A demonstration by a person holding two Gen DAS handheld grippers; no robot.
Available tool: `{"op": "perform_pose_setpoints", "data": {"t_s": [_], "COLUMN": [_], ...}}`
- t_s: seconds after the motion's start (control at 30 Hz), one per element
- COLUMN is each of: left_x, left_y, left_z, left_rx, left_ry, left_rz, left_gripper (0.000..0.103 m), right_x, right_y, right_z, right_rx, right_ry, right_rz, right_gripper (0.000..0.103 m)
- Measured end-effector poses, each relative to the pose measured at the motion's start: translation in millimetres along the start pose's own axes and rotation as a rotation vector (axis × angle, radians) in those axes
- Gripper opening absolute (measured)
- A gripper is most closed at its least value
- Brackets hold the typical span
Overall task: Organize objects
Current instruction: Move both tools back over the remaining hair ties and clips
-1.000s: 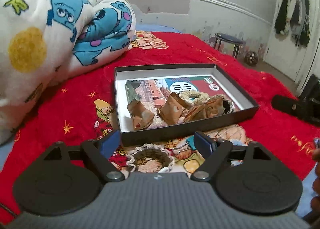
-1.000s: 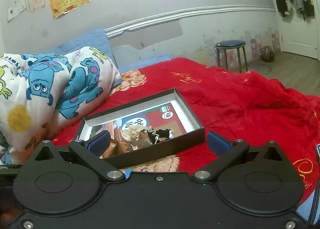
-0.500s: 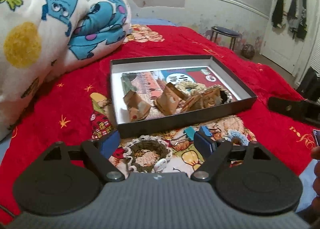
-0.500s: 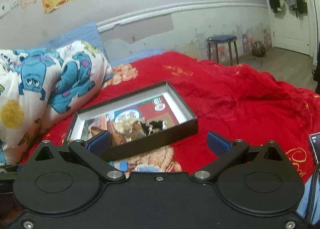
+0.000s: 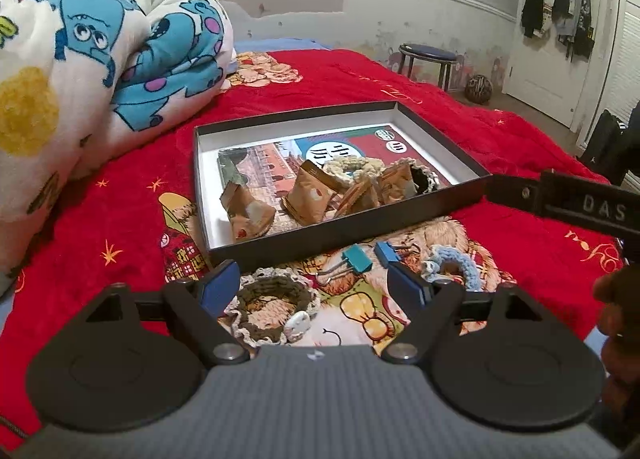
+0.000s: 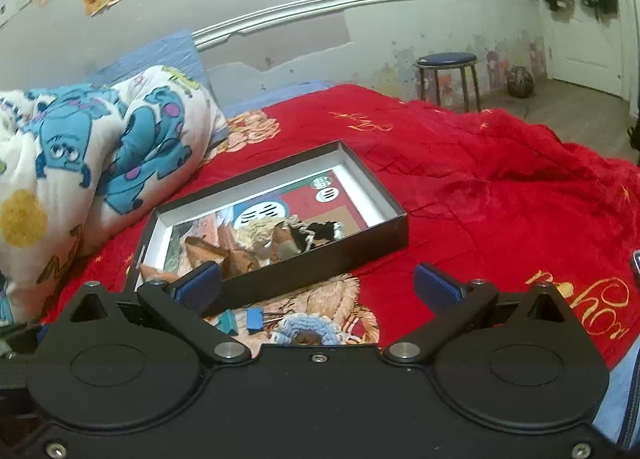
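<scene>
The left tongs (image 5: 314, 287) are hanging wide open and empty over the brown crocheted ring (image 5: 274, 309) on the bed, the box (image 5: 344, 233) at twelve o'clock — they should be dropping straight down, straddling the rim. The right tongs (image 6: 316, 285) are gaping empty too.

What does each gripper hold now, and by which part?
Nothing is held. The left gripper is open above the brown crocheted ring, not touching it. The right gripper is open and empty.
</scene>
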State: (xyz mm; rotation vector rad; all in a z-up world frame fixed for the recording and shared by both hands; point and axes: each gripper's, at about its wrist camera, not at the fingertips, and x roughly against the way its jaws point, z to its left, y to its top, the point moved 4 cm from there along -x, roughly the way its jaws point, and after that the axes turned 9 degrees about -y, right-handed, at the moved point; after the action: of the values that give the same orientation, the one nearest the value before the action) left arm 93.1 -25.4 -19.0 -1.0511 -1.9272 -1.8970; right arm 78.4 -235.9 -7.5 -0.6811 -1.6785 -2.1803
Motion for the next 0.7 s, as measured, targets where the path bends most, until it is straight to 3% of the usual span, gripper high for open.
{"op": "perform_pose_setpoints", "data": {"t_s": [0.23,0.33,0.43,0.7], "left_x": [-4.5,-8.9,-15.4,-29.0], "left_y": [-0.6,-2.1,-4.0,-6.7], "left_z": [3.1,2.4,1.6,-0.7], "left_rx": [0.026,0.009,-0.007,-0.018], "left_ry": [0.021,0.090,0.112,0.098], "left_rz": [0.020,0.020,0.037,0.087], "left_gripper": [0.088,0.088,0.088,0.088], "right_x": [-8.2,-12.2,-14.5,-18.8], "right_y": [-1.8,-4.3,-9.1,-12.1], "right_z": [-7.9,-8.1,-7.6,-7.9], "right_rx": [0.003,-0.013,-0.039,-0.048], "right_ry": [-0.064,-0.038,-0.002,-0.018], "right_rz": [0.019,0.062,0.100,0.109], "right_gripper": [0.103,0.103,0.103,0.103]}}
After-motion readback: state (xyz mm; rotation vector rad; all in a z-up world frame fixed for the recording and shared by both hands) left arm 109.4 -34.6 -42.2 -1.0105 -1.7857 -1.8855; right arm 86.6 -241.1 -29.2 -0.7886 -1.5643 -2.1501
